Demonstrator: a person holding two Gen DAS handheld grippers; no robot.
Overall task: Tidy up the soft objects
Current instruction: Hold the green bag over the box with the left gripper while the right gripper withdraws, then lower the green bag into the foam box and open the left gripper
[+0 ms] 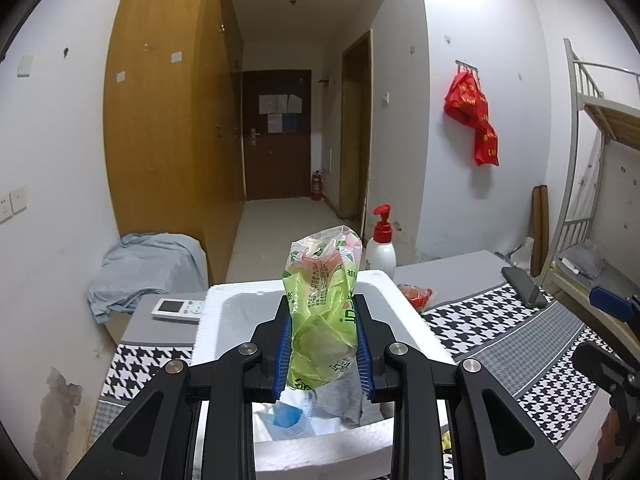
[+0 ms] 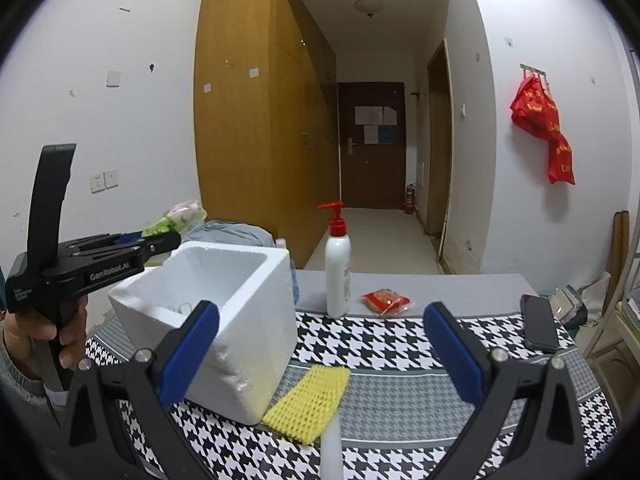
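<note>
— Status of the left tool (image 1: 323,344)?

— Its blue pads are clamped on a green-and-pink printed plastic bag (image 1: 323,300), which stands crumpled between them. The bag is held directly above the open white foam box (image 1: 404,320) (a grey cloth (image 1: 340,400) and a blue-and-white item already lie inside).

— And the right tool (image 2: 320,352)?

— Spread wide, nothing between its fingers. It points over the houndstooth-covered worktop (image 2: 400,344) to the right of the box.

— What remains on the worktop?

— A yellow mesh cloth (image 2: 308,400) lies flat, touching the box's near corner. A small red packet (image 2: 386,301) lies just beside a white pump bottle (image 2: 338,268) with a red top. A dark phone (image 2: 540,322) lies near the right edge; a white remote (image 1: 178,309) lies left of the box.

— Who is holding the left tool?

— A hand (image 2: 48,336) grips its handle.
</note>
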